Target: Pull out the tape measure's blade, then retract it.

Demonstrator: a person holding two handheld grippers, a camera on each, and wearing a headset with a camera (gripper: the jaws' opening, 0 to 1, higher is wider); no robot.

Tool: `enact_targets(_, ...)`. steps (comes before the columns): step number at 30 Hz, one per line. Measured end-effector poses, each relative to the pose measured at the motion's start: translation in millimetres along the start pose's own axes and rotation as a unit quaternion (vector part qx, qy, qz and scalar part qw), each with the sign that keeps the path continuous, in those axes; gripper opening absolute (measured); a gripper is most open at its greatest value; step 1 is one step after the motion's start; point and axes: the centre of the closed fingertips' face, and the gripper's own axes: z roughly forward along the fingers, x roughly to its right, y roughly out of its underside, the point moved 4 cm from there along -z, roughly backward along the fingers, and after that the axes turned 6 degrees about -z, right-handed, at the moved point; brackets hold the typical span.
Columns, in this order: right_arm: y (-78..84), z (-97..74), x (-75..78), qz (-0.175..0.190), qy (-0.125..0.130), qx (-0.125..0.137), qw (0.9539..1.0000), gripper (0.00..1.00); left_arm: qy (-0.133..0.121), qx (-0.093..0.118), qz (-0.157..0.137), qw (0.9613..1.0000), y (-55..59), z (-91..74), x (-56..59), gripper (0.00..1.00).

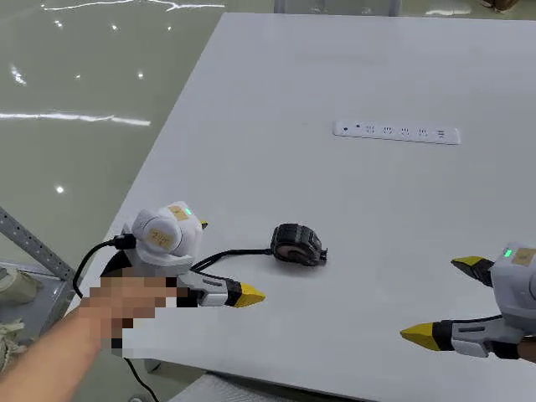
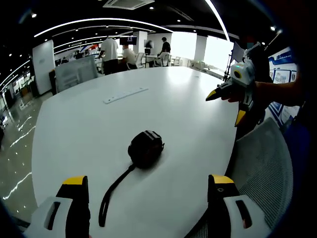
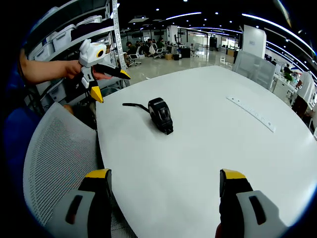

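The black tape measure (image 1: 297,244) lies on the white table (image 1: 335,84) near its front edge, blade in, its black strap (image 1: 224,256) trailing left. Just left of it my left gripper (image 1: 226,260) stands open, with the strap running between its yellow tips. In the left gripper view the tape measure (image 2: 146,148) sits a short way ahead of the open jaws (image 2: 147,181). Well off to the right, my right gripper (image 1: 442,299) is open and holds nothing. The right gripper view has the tape measure (image 3: 161,114) further out ahead of its own tips (image 3: 165,174), with the left gripper (image 3: 110,85) beyond.
A white power strip (image 1: 396,132) lies at the far right of the table. A grey mesh chair (image 3: 59,148) stands at the table's near edge. Shiny floor lies left of the table, and people sit at desks in the distance.
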Motion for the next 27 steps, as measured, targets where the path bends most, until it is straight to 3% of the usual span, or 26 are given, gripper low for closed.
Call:
enact_targets(8, -4.6, 16.6, 10.1, -0.017, -0.014, -0.002, 0.9998, 0.84, 0.016, -0.012, 0.024, 0.9995, -4.5, 17.2, 4.0, 0.92)
enact_targets(27, -14.4, 55.4, 17.9, -0.050, -0.049, -0.015, 0.9974, 0.75, 0.038, -0.031, 0.040, 0.9980, -15.3, 50.7, -0.9, 0.87)
